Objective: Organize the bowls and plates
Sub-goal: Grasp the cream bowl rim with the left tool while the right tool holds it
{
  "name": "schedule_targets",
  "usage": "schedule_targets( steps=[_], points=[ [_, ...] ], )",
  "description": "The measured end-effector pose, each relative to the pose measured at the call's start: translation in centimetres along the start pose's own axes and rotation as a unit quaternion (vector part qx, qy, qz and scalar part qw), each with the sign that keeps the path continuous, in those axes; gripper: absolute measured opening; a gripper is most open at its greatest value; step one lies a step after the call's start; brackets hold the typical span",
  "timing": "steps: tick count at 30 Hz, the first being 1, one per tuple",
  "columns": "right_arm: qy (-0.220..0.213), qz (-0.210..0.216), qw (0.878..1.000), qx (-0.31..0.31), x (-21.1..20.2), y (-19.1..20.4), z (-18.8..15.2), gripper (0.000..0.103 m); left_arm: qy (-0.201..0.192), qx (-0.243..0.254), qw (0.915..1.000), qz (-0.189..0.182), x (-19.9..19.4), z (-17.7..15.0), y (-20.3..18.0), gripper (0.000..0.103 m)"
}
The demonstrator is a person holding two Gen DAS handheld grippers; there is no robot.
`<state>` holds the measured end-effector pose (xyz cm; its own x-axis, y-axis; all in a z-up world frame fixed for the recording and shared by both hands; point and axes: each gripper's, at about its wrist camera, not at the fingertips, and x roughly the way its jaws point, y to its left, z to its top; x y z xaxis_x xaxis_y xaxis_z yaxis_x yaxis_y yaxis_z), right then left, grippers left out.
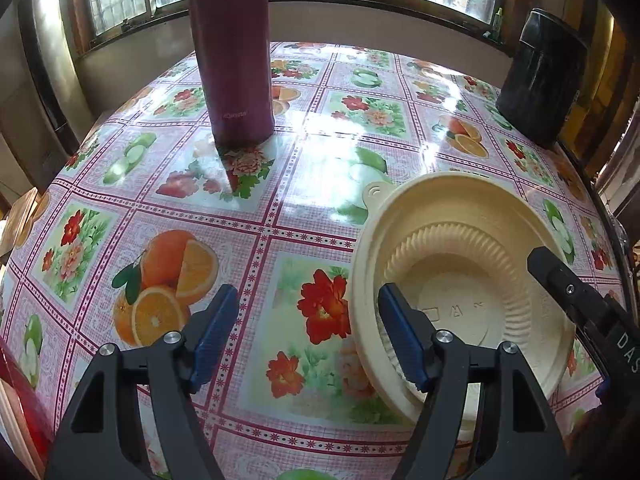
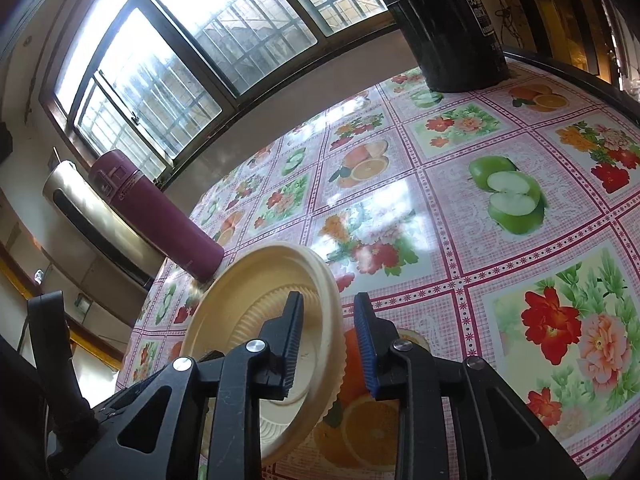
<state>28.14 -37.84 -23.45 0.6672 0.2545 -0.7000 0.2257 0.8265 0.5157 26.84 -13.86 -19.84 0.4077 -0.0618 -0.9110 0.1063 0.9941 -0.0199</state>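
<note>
Left wrist view: the left gripper [image 1: 308, 336] hangs over the fruit-and-flower tablecloth [image 1: 256, 216] with its blue-padded jaws spread wide and nothing between them; one pad overlaps the near rim of the cream plastic bowl [image 1: 460, 280], though contact cannot be judged. The bowl sits tilted, a ribbed plate [image 1: 452, 276] nested inside it (a small tab juts from its far rim). The right gripper [image 2: 328, 344] straddles the bowl's rim, one finger inside and one outside; a gap shows on the outer side, so a firm grip cannot be confirmed. A maroon thermos flask [image 1: 232, 52] stands upright well behind the bowl, and a black cylindrical container [image 1: 540, 80] stands at the table's far right. Barred windows [image 2: 192, 40] line the wall behind.
</note>
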Motion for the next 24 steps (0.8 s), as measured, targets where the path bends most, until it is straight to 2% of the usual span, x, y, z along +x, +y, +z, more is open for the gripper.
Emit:
schedule_targets(
  steps=[4, 6, 8, 14, 21, 24],
  points=[
    [0.000, 0.002, 1.000, -0.002, 0.0, 0.1, -0.1, 0.026, 0.016, -0.001, 0.9997, -0.018, 0.7, -0.1, -0.1, 0.063],
    [0.001, 0.001, 1.000, -0.003, 0.1, 0.1, -0.1, 0.026, 0.011, 0.004, 0.9998, -0.018, 0.4, 0.0, -0.2, 0.055],
    [0.002, 0.001, 1.000, -0.002, 0.1, 0.1, -0.2, 0.026, 0.012, 0.005, 0.9996, -0.026, 0.4, -0.1, -0.2, 0.041],
    [0.005, 0.001, 1.000, -0.009, 0.1, 0.5, -0.3, 0.021, 0.014, 0.007, 0.9987, -0.049, 0.3, 0.0, -0.5, 0.016],
    [0.007, -0.008, 0.999, -0.030, 0.3, 1.1, -0.5, 0.014, 0.014, 0.004, 0.9984, -0.054, 0.3, 0.0, -0.5, 0.014],
    [0.011, -0.013, 0.999, -0.036, 0.4, 1.3, -0.7, 0.014, 0.014, 0.004, 0.9984, -0.054, 0.2, -0.1, -0.3, 0.013]
  ],
)
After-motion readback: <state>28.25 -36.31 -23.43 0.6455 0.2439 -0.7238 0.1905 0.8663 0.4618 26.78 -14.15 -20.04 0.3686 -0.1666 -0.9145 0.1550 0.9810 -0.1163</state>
